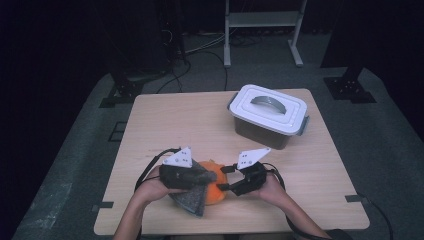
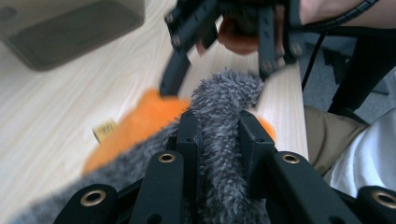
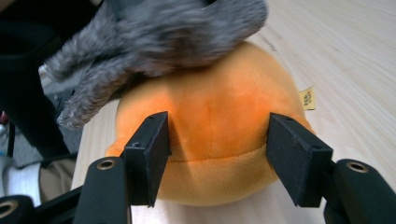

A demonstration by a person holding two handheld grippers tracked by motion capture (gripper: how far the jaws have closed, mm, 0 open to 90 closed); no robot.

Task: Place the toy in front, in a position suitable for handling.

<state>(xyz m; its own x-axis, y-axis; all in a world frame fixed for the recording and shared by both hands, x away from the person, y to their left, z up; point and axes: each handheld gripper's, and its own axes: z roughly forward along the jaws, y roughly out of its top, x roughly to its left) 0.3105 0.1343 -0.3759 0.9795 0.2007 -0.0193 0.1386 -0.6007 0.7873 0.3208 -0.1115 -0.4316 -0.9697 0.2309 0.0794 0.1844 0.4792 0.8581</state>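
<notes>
I hold a claw in each hand at the near edge of a wooden table. My left claw is clamped on a grey furry cloth, which drapes over an orange plush ball resting on the table. My right claw stands open, its jaws on either side of the ball, the left pad touching it. A lidded white box sits well apart, farther back.
</notes>
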